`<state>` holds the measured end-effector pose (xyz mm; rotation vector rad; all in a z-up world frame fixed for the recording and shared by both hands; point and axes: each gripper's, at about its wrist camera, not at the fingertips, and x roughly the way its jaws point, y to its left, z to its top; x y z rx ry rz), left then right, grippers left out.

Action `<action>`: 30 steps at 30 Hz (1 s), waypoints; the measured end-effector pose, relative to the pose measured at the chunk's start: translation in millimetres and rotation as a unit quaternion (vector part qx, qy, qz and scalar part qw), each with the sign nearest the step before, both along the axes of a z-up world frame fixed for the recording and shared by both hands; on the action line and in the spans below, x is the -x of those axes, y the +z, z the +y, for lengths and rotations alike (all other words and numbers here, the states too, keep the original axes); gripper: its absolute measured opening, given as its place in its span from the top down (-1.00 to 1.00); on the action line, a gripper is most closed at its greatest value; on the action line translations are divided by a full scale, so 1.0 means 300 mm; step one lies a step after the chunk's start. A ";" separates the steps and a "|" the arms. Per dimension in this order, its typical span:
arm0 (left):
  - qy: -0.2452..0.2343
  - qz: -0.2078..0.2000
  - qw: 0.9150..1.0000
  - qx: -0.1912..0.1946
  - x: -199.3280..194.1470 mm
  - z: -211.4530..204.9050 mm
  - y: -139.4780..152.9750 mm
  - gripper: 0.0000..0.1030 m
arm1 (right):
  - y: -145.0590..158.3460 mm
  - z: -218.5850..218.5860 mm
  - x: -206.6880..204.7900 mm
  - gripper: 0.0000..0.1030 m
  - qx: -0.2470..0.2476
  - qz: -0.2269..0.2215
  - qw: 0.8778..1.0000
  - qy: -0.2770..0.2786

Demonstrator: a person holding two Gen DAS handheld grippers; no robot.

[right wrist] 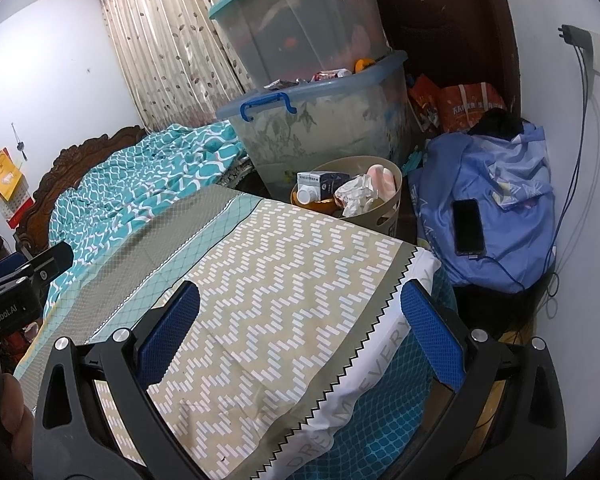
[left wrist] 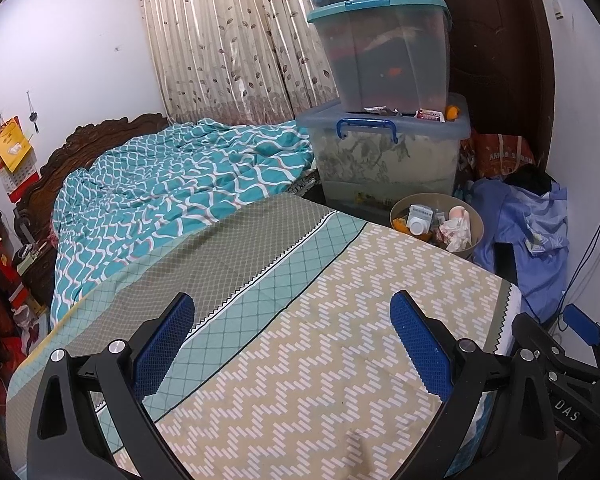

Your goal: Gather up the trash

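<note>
While both jaws gape, crumpled paper [right wrist: 354, 196] tops the round bin [right wrist: 392, 210].

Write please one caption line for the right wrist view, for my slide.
Open right tongs over the patterned bedsheet, facing a beige trash bin filled with crumpled paper.

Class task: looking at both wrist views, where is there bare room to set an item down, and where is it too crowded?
Free: the bedsheet ahead of both open grippers, bordered by the teal quilt and the bed's foot edge. Crowded: the trash bin is nearly full, the lower storage box carries another box and litter, and the blue bundle holds a phone.
</note>
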<state>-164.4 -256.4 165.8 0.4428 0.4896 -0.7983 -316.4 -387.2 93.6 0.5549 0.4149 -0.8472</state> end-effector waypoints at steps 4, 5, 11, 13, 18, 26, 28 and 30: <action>-0.001 0.000 1.000 -0.001 0.000 0.003 -0.002 -0.83 | -0.001 -0.002 0.000 -0.93 0.000 0.000 1.000 0.000; -0.001 0.000 1.000 -0.001 0.000 0.001 -0.001 -0.83 | 0.000 -0.005 0.001 -0.93 0.000 0.000 1.000 0.001; 0.001 0.000 1.000 -0.001 0.000 -0.002 -0.003 -0.83 | -0.001 -0.004 0.001 -0.93 -0.001 0.000 1.000 0.000; 0.001 -0.001 1.000 -0.001 -0.001 0.003 -0.009 -0.83 | -0.001 -0.003 0.001 -0.93 -0.001 0.001 1.000 0.001; -0.002 -0.002 1.000 -0.005 -0.002 0.007 -0.020 -0.83 | -0.014 -0.004 0.000 -0.93 -0.003 0.002 1.000 0.001; -0.004 -0.003 1.000 -0.008 -0.002 0.011 -0.026 -0.83 | -0.017 -0.004 0.000 -0.93 -0.004 0.002 1.000 0.002; -0.005 -0.003 1.000 -0.008 -0.002 0.013 -0.027 -0.83 | -0.020 -0.003 -0.001 -0.93 -0.003 0.002 1.000 0.001; -0.006 -0.003 1.000 -0.009 -0.003 0.013 -0.027 -0.83 | -0.019 -0.004 -0.001 -0.93 -0.004 0.002 1.000 0.002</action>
